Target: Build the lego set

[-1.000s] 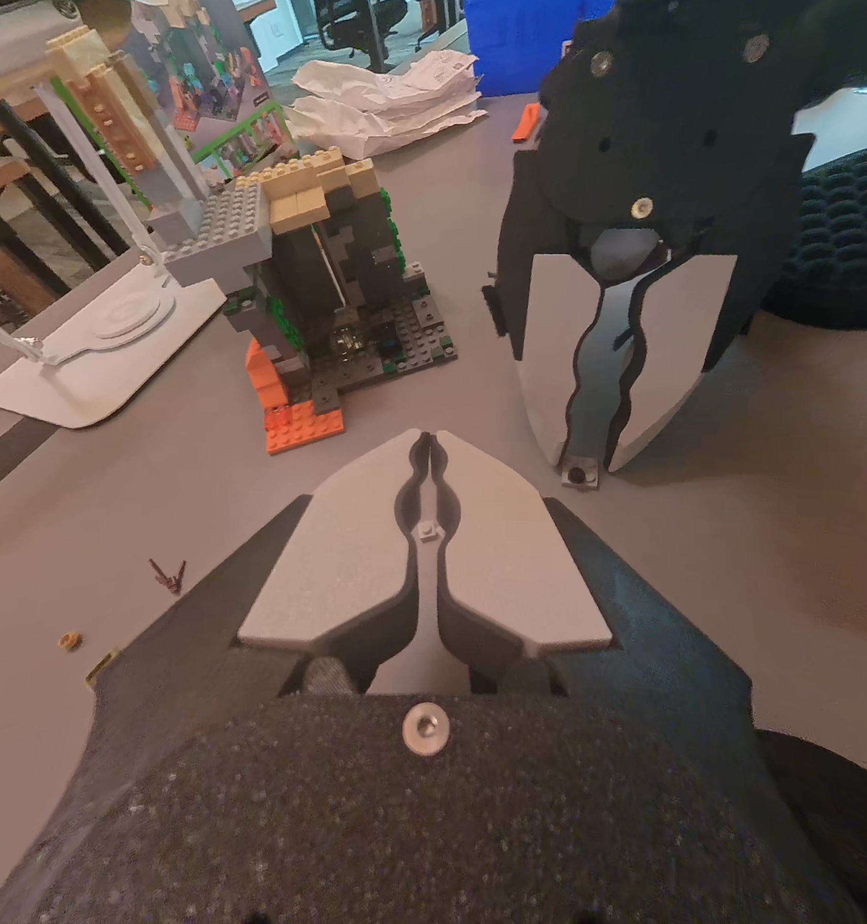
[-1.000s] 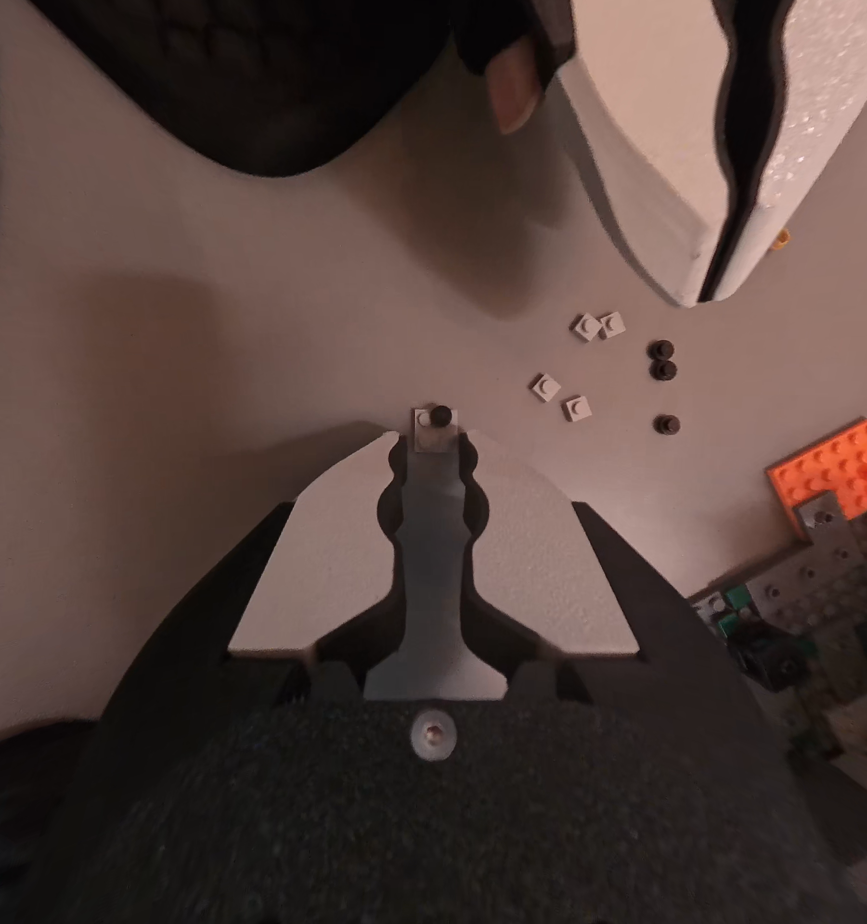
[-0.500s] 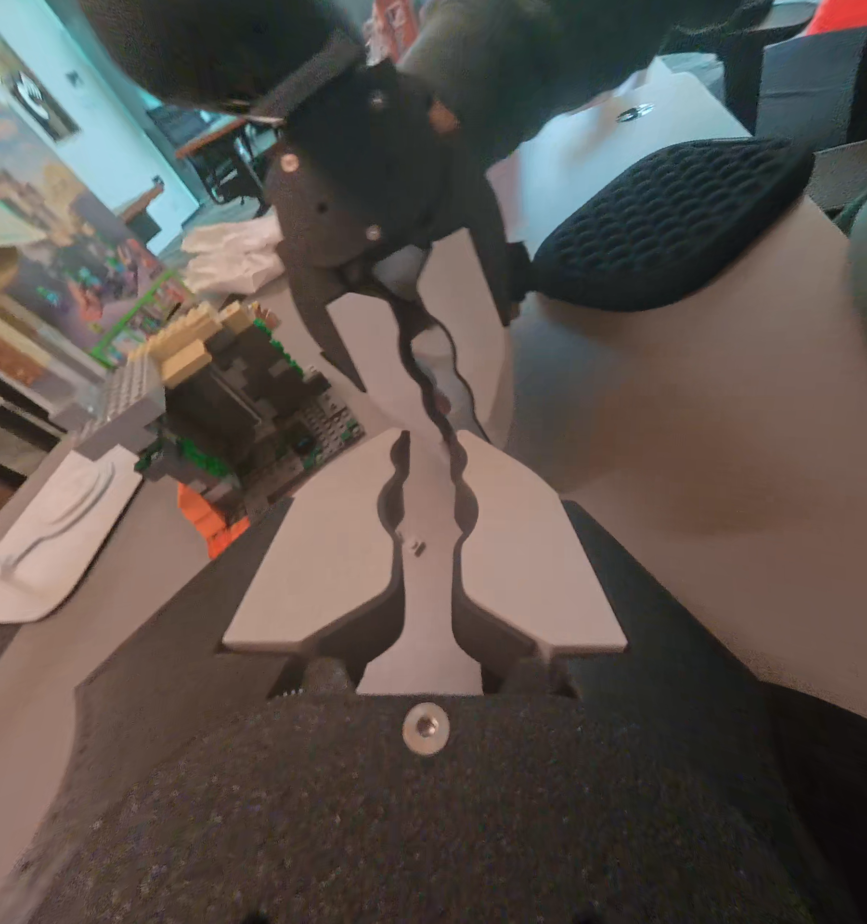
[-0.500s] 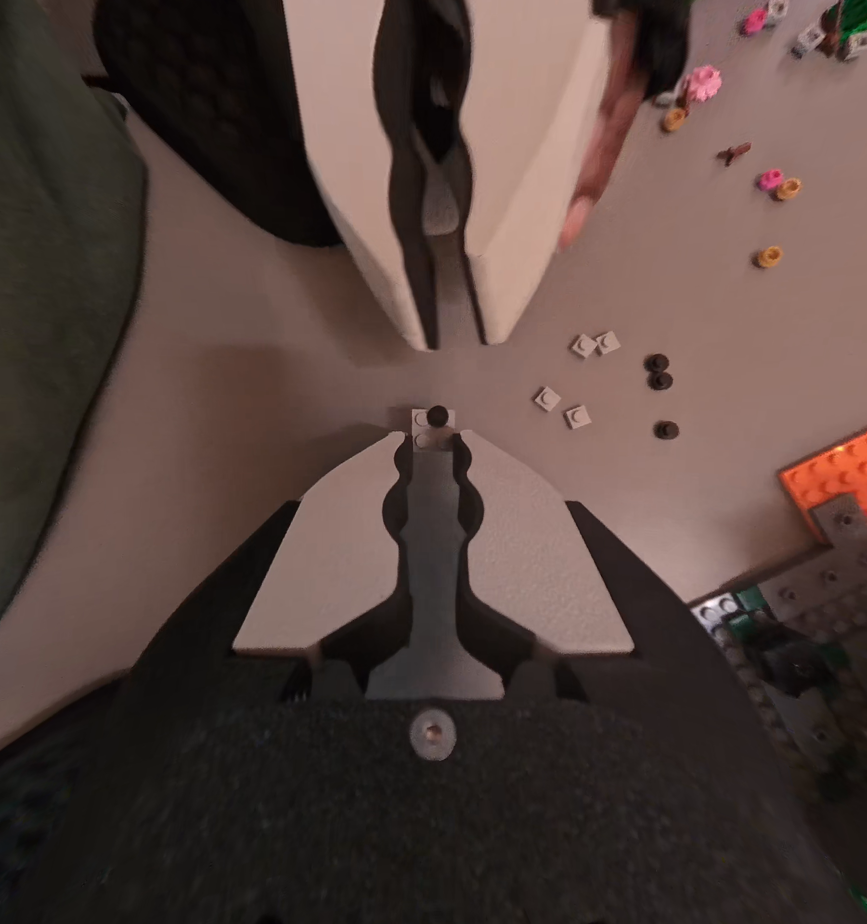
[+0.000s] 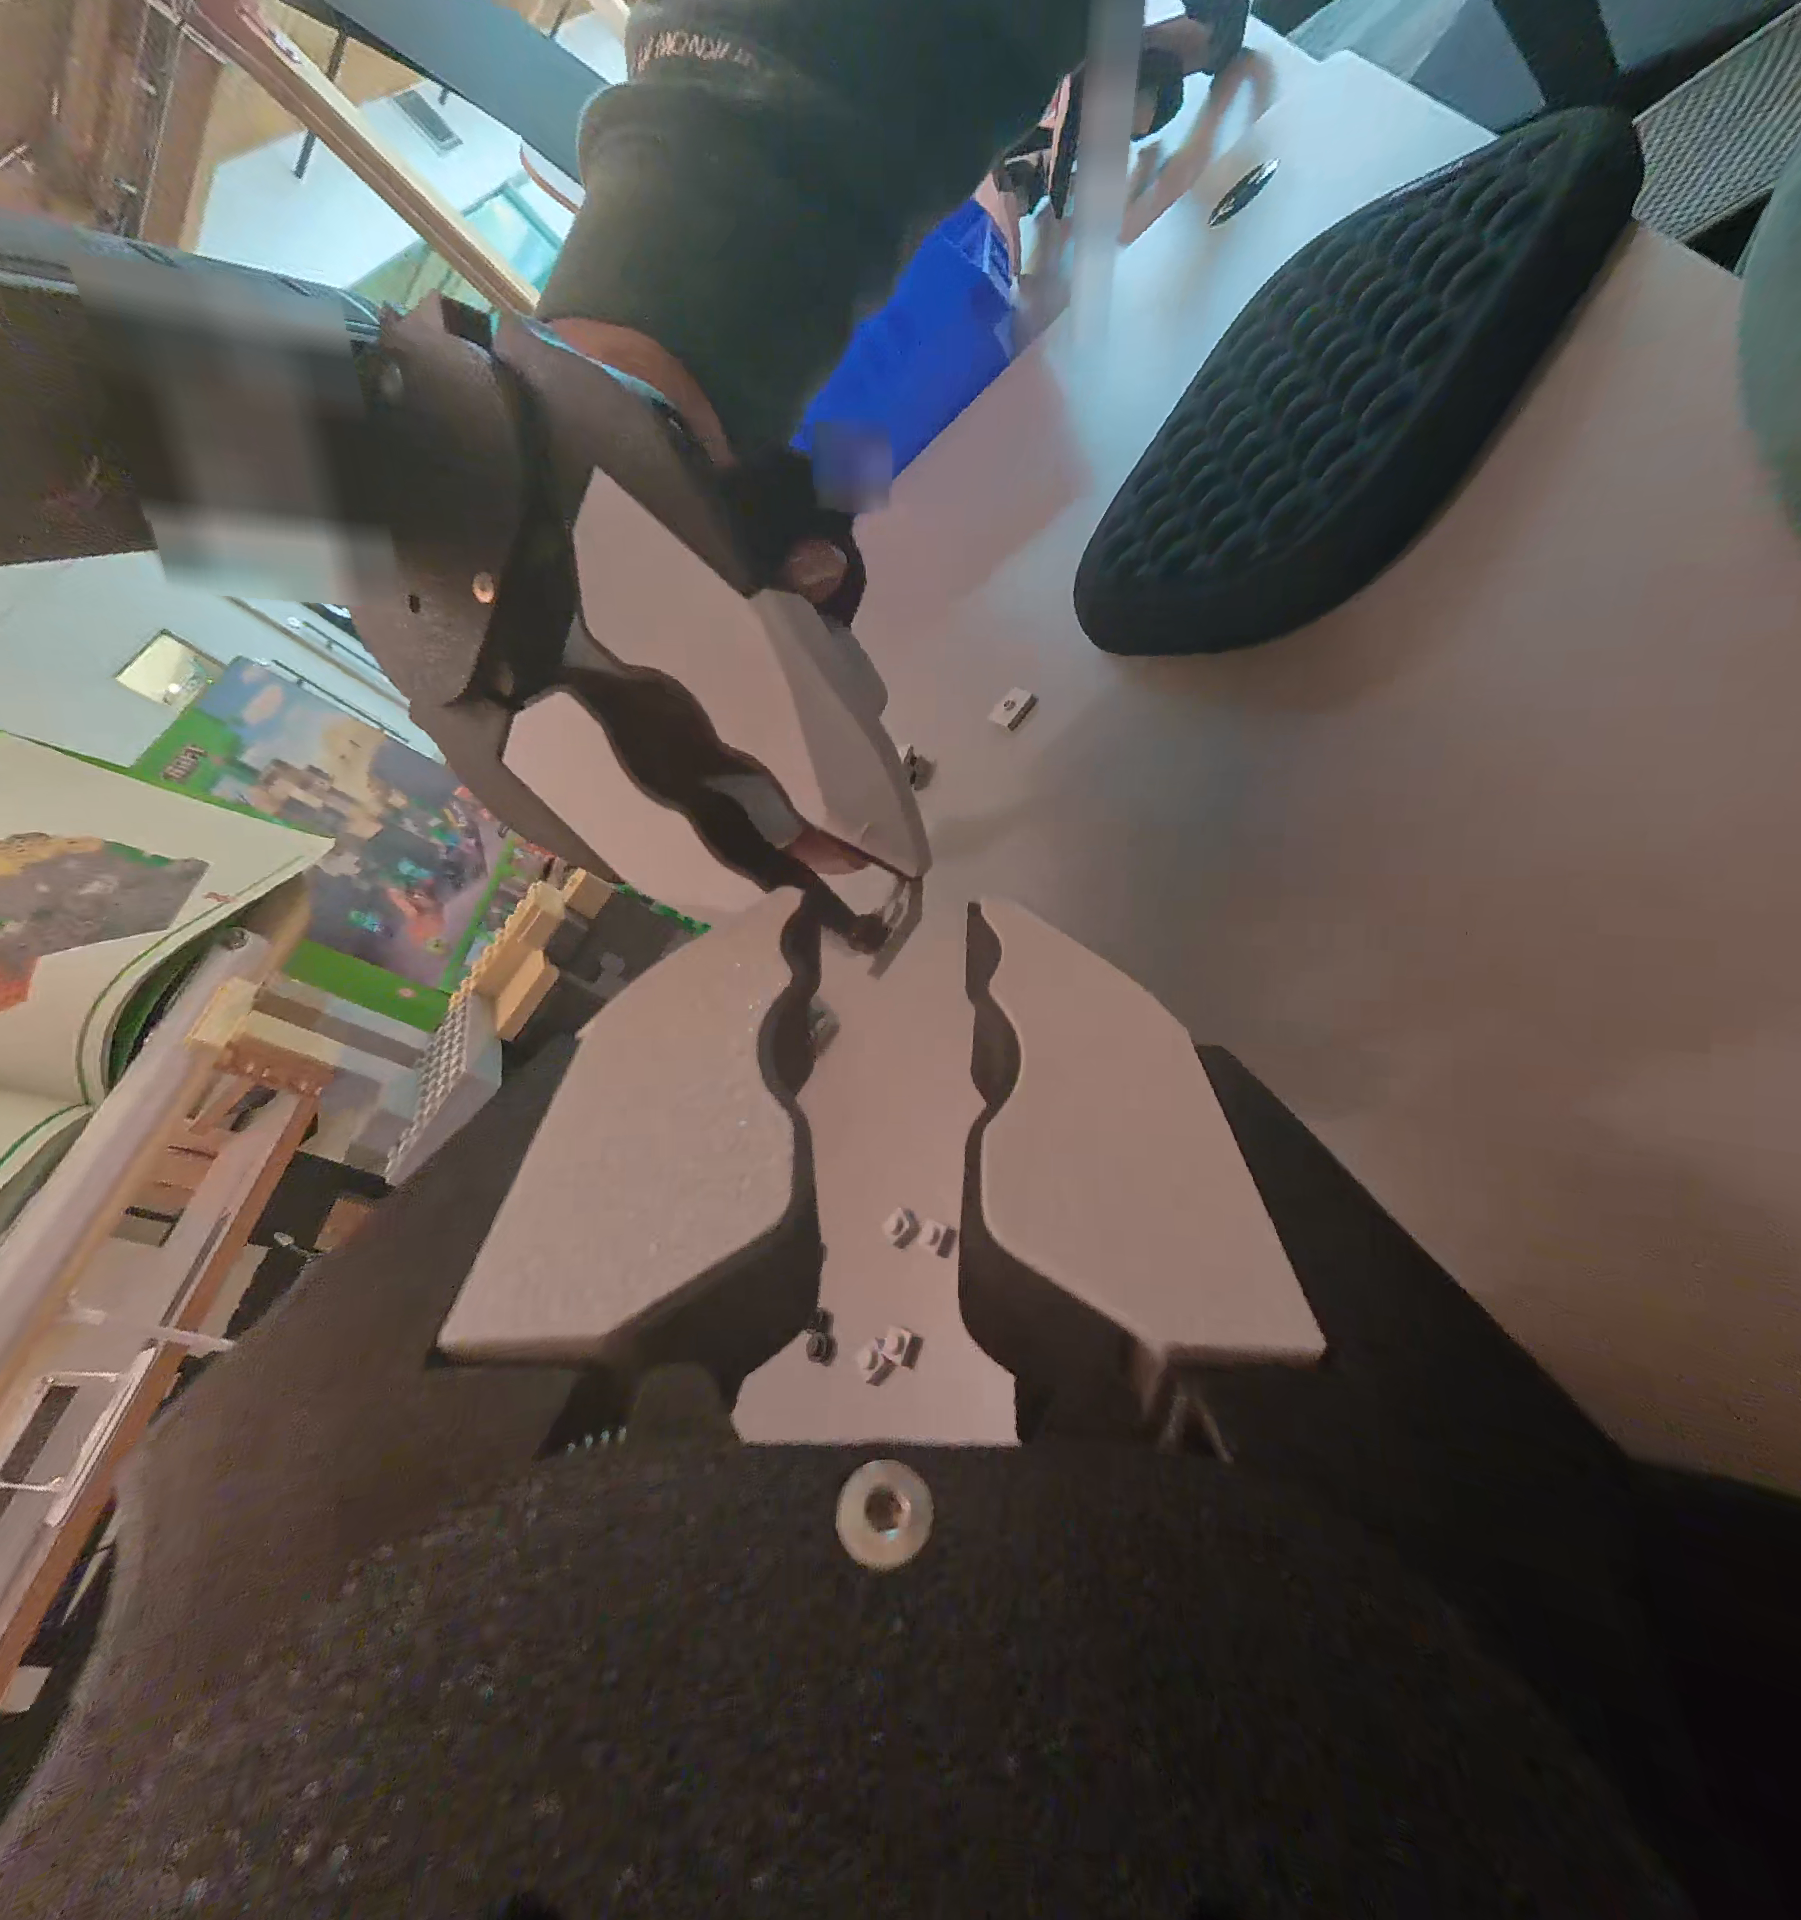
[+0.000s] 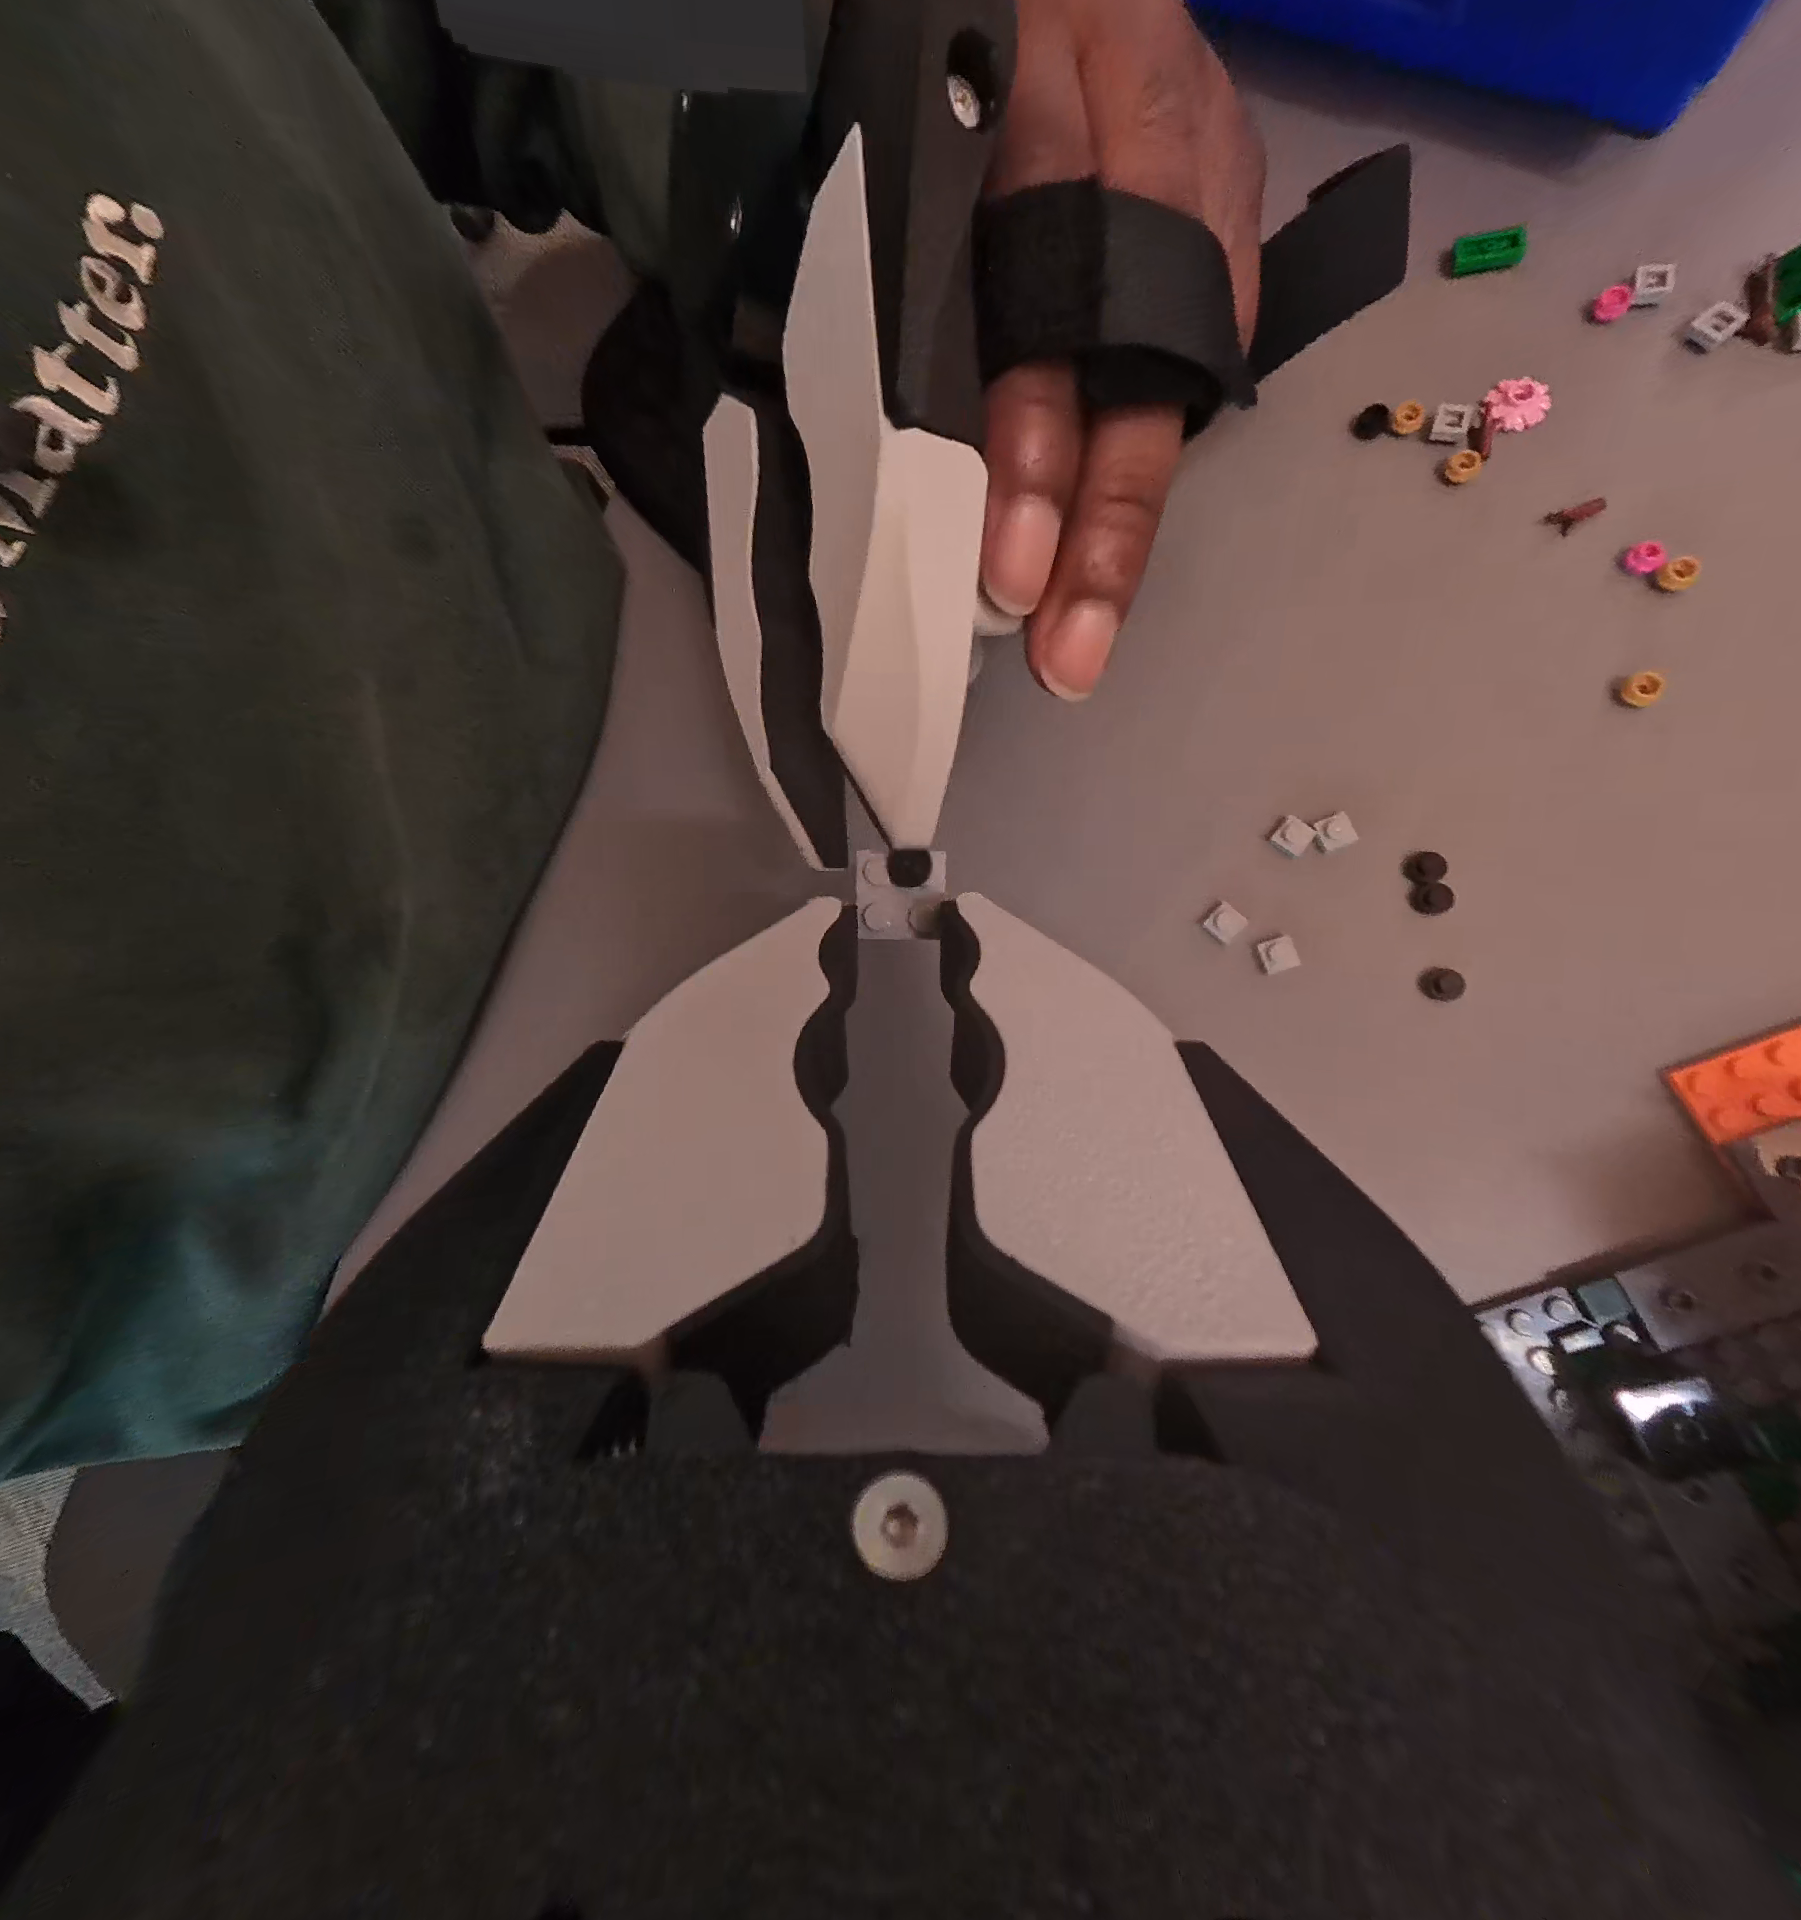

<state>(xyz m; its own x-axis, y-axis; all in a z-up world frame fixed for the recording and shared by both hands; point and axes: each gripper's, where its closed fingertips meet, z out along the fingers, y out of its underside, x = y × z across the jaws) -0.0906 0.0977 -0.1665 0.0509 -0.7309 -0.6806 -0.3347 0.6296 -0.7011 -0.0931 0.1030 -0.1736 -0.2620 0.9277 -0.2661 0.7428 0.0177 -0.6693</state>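
My right gripper is shut on a small grey plate that carries a black round stud. My left gripper comes from the opposite side and meets it tip to tip at the plate. In the left wrist view my left gripper is open, with its fingertips on either side of the plate. The right gripper comes down from the upper left there. A tiny grey piece sits against the inner edge of the left finger; I cannot tell if it is stuck there.
Loose grey 1x1 plates and black round pieces lie on the grey table to the right. The build with its orange plate stands beyond them. Pink and tan bits lie farther off. A black cushion and the instruction booklet flank the scene. Only a small space, under 4 cm, lies between the two pairs of fingers.
My left gripper has opened from a near-shut grip, swung round, and closed in on the right gripper's tips. The right gripper still holds the plate with the black stud.
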